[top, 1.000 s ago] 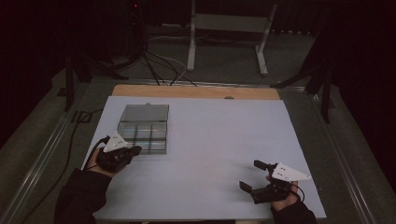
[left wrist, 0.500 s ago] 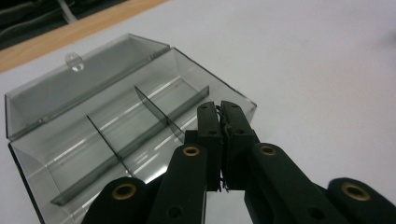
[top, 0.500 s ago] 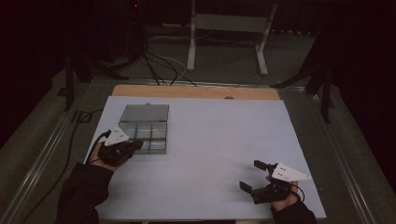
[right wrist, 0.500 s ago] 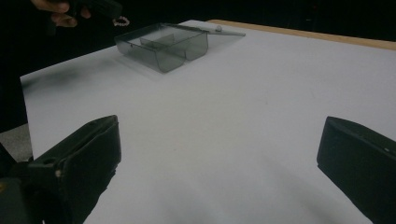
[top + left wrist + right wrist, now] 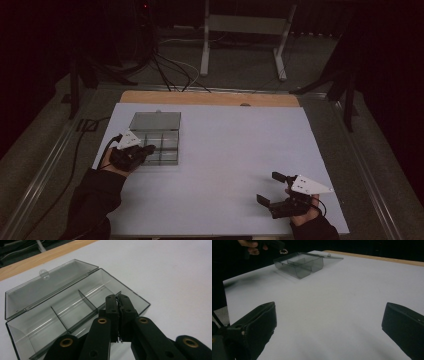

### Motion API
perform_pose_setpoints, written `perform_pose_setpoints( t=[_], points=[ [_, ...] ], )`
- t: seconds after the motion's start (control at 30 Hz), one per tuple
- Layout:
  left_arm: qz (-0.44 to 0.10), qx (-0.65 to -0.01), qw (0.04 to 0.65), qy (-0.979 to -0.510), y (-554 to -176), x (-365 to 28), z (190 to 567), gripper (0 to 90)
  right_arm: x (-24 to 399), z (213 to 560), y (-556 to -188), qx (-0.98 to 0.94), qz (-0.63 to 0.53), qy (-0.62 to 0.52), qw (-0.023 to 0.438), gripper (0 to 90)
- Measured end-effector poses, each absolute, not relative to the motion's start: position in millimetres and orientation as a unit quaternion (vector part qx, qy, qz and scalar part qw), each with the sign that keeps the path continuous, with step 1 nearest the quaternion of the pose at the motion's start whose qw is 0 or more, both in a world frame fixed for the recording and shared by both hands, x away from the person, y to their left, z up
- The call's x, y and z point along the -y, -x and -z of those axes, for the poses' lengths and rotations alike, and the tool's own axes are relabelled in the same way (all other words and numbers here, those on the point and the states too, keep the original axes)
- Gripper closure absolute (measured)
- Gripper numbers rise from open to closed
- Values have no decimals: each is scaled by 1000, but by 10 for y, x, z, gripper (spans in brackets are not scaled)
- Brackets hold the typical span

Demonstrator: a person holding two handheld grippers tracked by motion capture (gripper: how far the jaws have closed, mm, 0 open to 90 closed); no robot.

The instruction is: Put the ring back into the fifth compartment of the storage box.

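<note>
Smoky clear plastic, one hinged compartment box [image 5: 155, 139] lies open on the white table sheet [image 5: 230, 150] in the high view, at its left side; the left gripper [image 5: 146, 150] meets its near-left edge, while the right gripper [image 5: 272, 187] rests well apart, jaws spread wide and empty. From the left gripper view, two black jaws pressed together hang over the box's front compartments [image 5: 75, 312], grasping nothing. From the right gripper view, the box [image 5: 299, 263] sits far off beyond the splayed jaws. No writing is legible.
</note>
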State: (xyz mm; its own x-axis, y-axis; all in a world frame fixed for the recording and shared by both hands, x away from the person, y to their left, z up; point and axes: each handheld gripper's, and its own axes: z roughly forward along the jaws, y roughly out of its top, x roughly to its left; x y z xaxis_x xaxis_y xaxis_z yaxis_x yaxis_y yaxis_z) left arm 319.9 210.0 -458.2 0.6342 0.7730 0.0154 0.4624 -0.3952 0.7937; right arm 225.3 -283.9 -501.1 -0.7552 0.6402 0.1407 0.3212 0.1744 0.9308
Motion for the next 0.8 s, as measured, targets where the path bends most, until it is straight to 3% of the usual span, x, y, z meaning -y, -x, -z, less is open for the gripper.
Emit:
perform_pose_setpoints(
  t=[0.8],
  points=[
    [-164,-409,378,-814,-3462,-2186,4831,895,2852,5007,-2243,-752,-559,-319,142,0]
  ],
)
